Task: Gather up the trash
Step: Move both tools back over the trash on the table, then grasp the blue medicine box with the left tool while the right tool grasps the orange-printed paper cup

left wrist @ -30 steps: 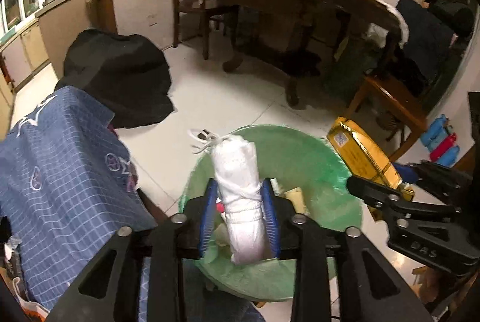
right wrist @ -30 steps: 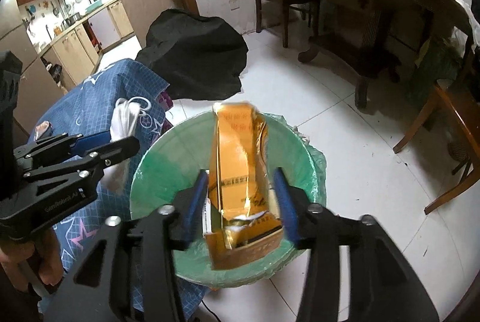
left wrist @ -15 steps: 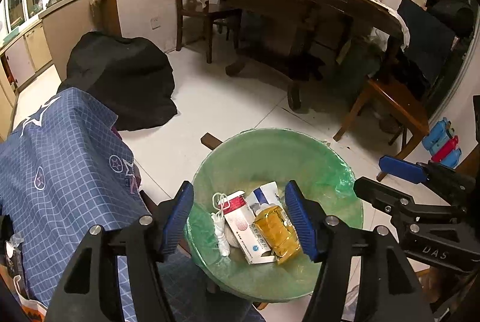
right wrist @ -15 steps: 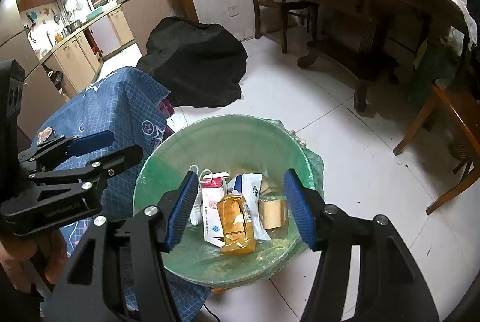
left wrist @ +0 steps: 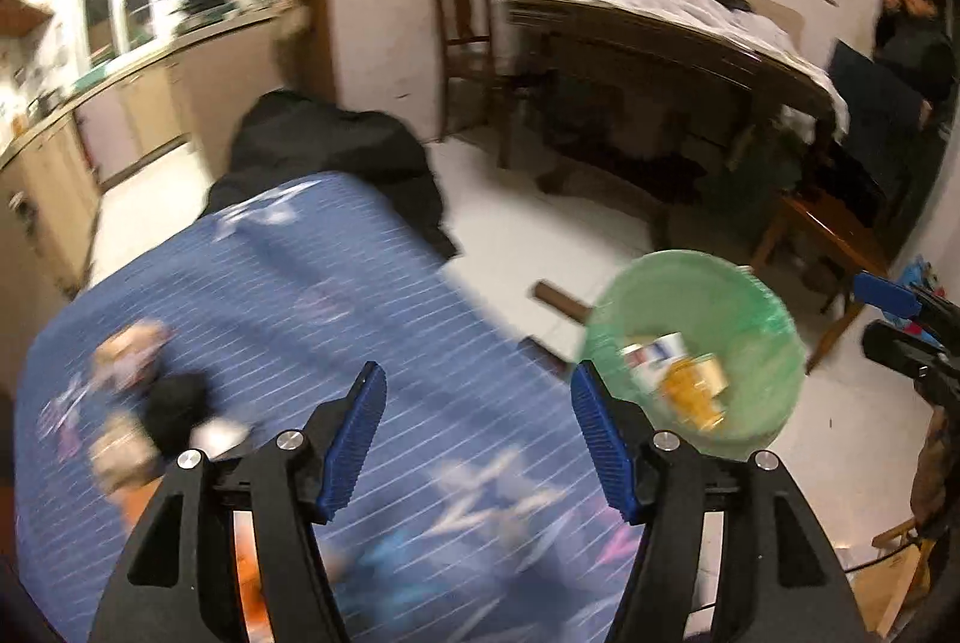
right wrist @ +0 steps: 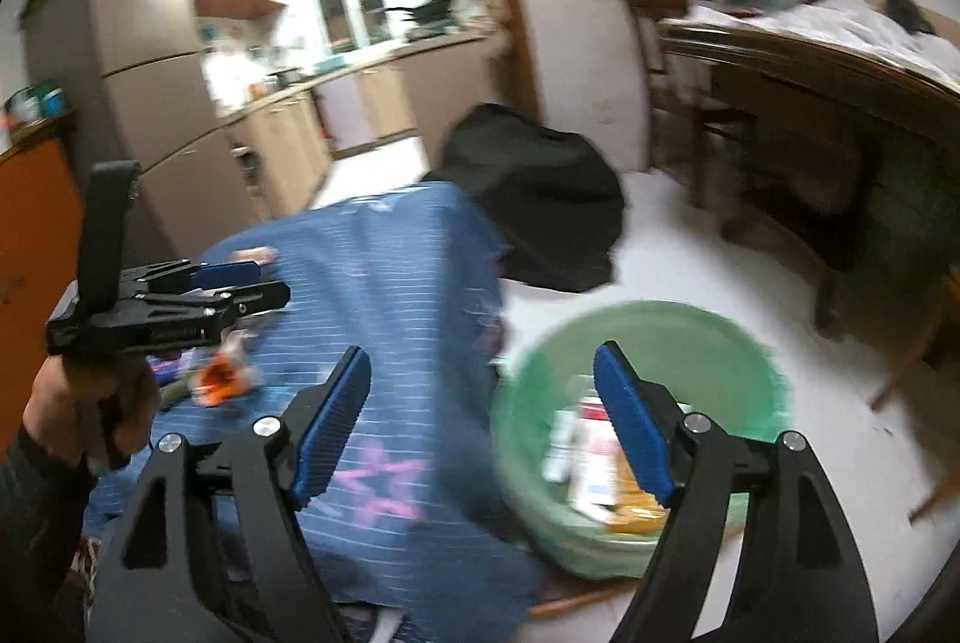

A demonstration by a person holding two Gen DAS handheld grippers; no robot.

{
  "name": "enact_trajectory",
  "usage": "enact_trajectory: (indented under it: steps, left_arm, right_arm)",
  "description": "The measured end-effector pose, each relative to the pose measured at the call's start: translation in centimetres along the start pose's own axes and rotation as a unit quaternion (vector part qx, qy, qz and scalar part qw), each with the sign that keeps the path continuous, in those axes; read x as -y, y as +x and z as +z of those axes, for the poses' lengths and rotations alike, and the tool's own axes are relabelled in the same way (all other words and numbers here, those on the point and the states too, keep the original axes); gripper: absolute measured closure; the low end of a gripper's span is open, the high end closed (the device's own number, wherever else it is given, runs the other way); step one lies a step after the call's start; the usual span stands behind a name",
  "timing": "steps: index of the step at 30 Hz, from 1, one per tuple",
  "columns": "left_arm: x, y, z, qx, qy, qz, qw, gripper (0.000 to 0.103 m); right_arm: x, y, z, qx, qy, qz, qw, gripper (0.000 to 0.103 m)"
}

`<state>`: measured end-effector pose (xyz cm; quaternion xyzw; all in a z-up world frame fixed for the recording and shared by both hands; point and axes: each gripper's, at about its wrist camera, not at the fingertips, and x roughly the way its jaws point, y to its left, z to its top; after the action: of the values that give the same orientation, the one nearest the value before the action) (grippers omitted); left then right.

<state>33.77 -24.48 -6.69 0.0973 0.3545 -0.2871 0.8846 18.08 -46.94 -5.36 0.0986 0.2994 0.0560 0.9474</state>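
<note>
Both your grippers hold nothing: the left gripper [left wrist: 474, 430] stands open over the blue cloth [left wrist: 288, 295], and the right gripper [right wrist: 483, 424] has its jaws opening, empty between them. Your green bin [left wrist: 750, 283] sits at the right of the left view, with trash [left wrist: 690, 379] inside. More scraps [left wrist: 129, 403] lie blurred on the cloth at lower left.

Right tongs [right wrist: 480, 427] opening, empty, above blue cloth [right wrist: 396, 295] beside green bin [right wrist: 648, 337]
</note>
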Motion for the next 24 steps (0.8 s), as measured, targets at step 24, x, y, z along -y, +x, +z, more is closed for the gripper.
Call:
enact_trajectory:
  steps: [24]
  left_arm:
    - [-23.6, -5.0, -16.1, -0.118, 0.044, 0.004, 0.992, 0.042]
  right_arm:
    - [-18.2, 8.8, -4.1, -0.102, -0.109, 0.145, 0.978, 0.024]
